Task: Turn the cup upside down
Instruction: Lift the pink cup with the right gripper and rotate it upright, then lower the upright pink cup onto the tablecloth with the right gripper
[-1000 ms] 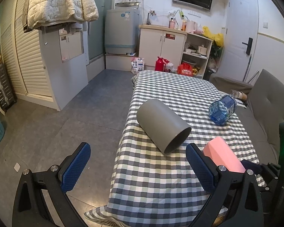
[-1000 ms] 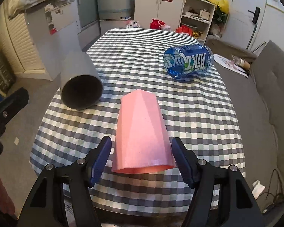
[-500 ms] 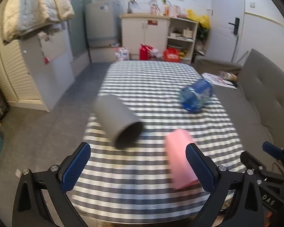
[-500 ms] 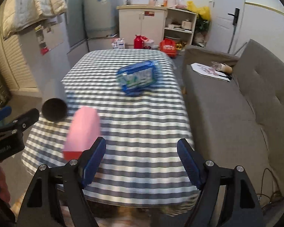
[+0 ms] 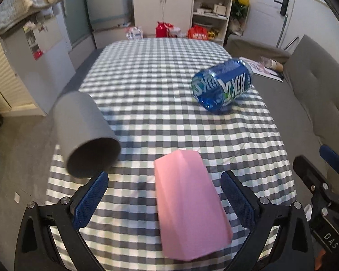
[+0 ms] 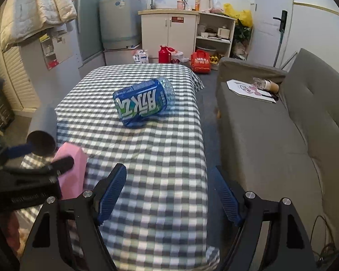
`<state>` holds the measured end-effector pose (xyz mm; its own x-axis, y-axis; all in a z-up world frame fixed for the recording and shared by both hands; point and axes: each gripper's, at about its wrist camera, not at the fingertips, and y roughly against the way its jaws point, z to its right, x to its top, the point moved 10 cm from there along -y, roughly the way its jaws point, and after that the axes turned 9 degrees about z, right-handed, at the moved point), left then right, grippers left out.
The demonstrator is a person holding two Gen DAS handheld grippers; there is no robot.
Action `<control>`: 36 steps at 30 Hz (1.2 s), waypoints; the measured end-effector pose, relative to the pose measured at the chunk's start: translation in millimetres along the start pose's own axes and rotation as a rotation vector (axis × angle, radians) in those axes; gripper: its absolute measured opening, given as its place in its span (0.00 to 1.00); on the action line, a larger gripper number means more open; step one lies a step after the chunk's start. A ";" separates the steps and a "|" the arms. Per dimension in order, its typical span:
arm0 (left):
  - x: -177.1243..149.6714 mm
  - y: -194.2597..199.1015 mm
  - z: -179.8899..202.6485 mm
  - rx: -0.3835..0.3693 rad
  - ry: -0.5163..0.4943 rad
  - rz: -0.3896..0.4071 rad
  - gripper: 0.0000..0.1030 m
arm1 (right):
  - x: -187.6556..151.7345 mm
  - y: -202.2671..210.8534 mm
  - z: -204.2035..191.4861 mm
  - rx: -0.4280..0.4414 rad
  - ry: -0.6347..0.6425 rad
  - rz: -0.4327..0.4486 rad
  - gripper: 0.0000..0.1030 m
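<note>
Pink cup (image 5: 189,203): lies on its side on the checked bench (image 5: 160,85), near the front edge, wide mouth toward the camera. Left tongs (image 5: 163,201): spread wide, straddling the cup, pads apart from its walls on both sides, grasping nothing. Right tongs (image 6: 168,194): spread wide, empty, over bare cloth to the right of the cup; the cup sits beyond their left pad, partly hidden by the left tool. Grey cup (image 5: 83,131): on its side at the bench's left edge, just left of the pink cup. Blue bottle (image 5: 223,83): on its side, farther back right.
</note>
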<state>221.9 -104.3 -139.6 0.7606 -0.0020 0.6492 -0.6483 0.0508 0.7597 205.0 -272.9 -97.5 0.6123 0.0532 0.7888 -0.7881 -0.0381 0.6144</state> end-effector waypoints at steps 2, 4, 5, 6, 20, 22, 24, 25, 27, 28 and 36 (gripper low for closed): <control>-0.2 -5.5 -0.6 0.000 0.004 -0.014 0.98 | 2.2 -5.5 -2.2 0.010 -0.004 0.001 0.75; 2.1 -9.5 0.9 -0.008 -0.007 -0.014 0.98 | 1.8 -9.3 -4.0 0.016 -0.002 -0.001 0.75; 2.6 -11.5 2.4 -0.016 -0.013 -0.017 0.96 | 0.9 -11.6 -4.2 0.013 0.000 -0.003 0.75; 2.1 -14.0 4.5 -0.032 -0.018 -0.029 0.89 | 0.2 -13.3 -3.5 0.012 -0.001 -0.006 0.75; 1.1 -9.5 18.4 -0.147 0.007 -0.092 0.58 | 3.3 -3.6 -0.5 -0.007 -0.006 0.010 0.75; 9.8 2.6 20.2 -0.150 -0.013 -0.043 0.57 | 3.9 0.3 0.4 -0.009 -0.006 0.016 0.75; 15.5 11.5 22.4 -0.162 -0.025 -0.009 0.56 | 4.6 4.8 1.0 -0.011 -0.008 0.021 0.75; 17.5 14.4 22.3 -0.164 -0.030 0.003 0.56 | 4.8 7.3 1.6 -0.013 -0.009 0.024 0.75; 16.9 22.9 23.7 -0.156 -0.051 0.036 0.55 | 6.0 13.1 3.5 -0.018 -0.014 0.033 0.75; 14.4 25.4 24.3 -0.148 -0.063 0.045 0.55 | 6.7 15.6 4.7 -0.020 -0.017 0.035 0.75; -7.6 53.8 35.5 -0.191 -0.084 0.084 0.54 | 7.2 31.3 11.1 -0.035 -0.028 0.048 0.75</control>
<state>180.0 -137.0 -102.3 0.6934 -0.0730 0.7168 -0.6849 0.2423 0.6872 185.5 -284.8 -72.4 0.5751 0.0238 0.8177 -0.8179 -0.0053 0.5754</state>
